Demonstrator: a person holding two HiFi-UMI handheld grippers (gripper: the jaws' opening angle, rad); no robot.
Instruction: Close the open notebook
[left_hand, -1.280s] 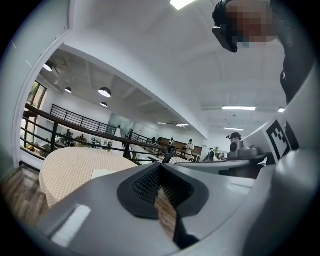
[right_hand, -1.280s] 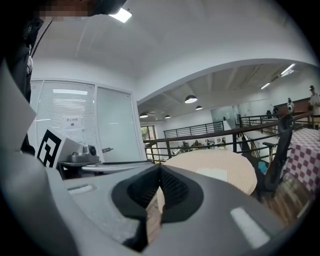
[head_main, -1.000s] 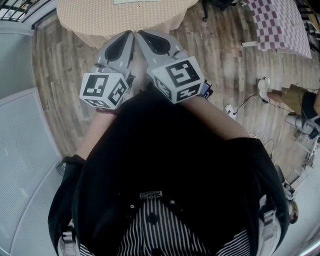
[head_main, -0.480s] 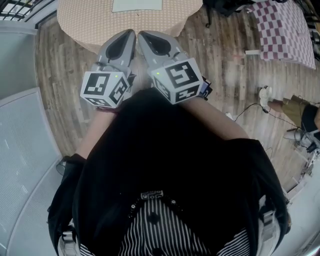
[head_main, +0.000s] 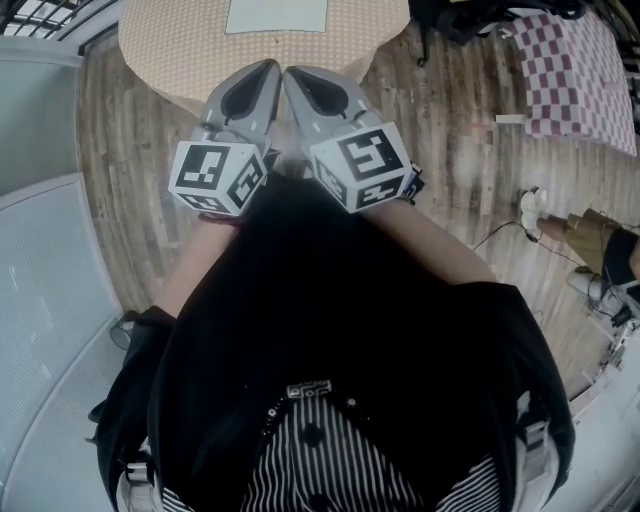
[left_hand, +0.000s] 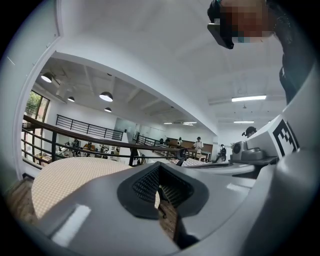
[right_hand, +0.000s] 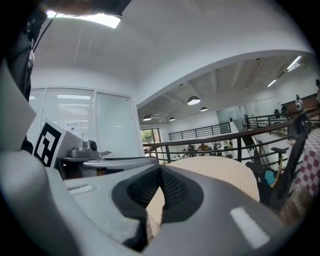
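A pale flat notebook (head_main: 277, 14) lies on a round table with a tan checked cloth (head_main: 180, 50) at the top of the head view; the frame's edge cuts it off. My left gripper (head_main: 268, 68) and right gripper (head_main: 291, 74) are side by side in front of my chest, pointing at the table's near edge, short of the notebook. Both are shut with nothing in them. In the left gripper view the left gripper (left_hand: 159, 172) looks along the tabletop (left_hand: 75, 175). The right gripper (right_hand: 161, 172) likewise faces the table (right_hand: 220, 172).
Wooden floor (head_main: 450, 130) surrounds the table. A purple-and-white checked cloth (head_main: 580, 70) lies at the upper right, with a dark object (head_main: 470, 15) beside it. Another person's leg and shoe (head_main: 585, 225) and cables are at the right. A grey wall panel (head_main: 40, 300) runs down the left.
Both grippers have moved together toward the table. More of the tabletop and the notebook has come into the head view.
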